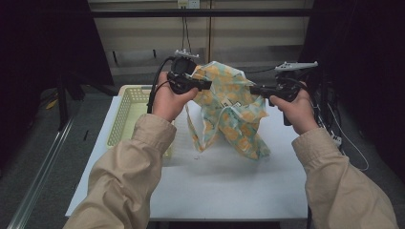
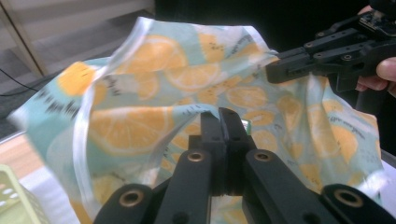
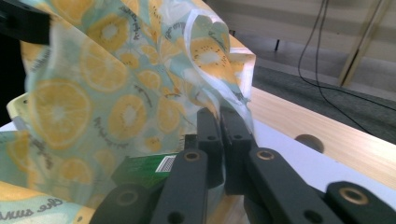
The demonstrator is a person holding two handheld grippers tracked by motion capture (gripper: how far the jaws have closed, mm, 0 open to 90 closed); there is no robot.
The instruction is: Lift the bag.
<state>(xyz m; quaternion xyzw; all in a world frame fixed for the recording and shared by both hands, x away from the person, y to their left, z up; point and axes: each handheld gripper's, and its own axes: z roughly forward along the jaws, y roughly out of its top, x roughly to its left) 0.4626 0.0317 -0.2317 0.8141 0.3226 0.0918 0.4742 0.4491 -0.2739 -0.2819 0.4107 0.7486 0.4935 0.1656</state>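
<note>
Above the white table (image 1: 229, 181), both grippers' fingers pinch a thin, crinkly orange-slice-print plastic bag (image 1: 229, 109).

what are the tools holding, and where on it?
Both grip the orange-slice print bag: left tool and right tool each pinch its top edge, on opposite sides.

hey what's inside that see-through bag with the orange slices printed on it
Through the translucent orange-slice plastic bag, a green packet with a barcode shows near the bottom. The print hides anything else inside.
</note>
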